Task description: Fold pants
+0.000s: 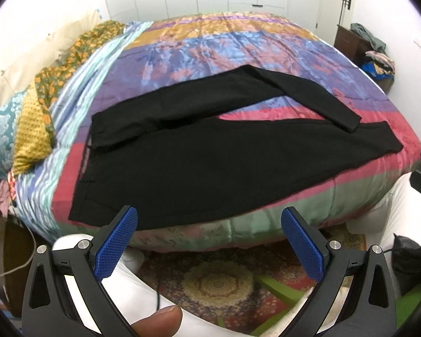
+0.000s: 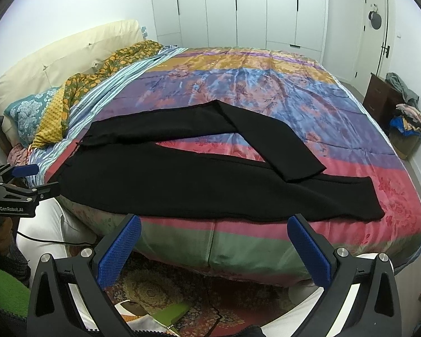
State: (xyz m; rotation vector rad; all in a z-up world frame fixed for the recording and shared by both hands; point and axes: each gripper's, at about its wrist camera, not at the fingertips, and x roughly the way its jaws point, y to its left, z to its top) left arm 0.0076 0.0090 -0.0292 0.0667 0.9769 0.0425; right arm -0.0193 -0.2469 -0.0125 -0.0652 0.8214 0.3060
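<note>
Black pants lie flat on the colourful bedspread, waistband at the left, legs running right. The far leg is bent back so its cuff lies across the near leg. They also show in the right wrist view. My left gripper is open and empty, hovering just off the bed's near edge by the waist end. My right gripper is open and empty, off the near edge in front of the near leg. The left gripper also shows at the left of the right wrist view.
Pillows and a floral blanket lie at the bed's head on the left. A dark nightstand with clothes stands at the far right. A patterned rug and a cable lie on the floor below.
</note>
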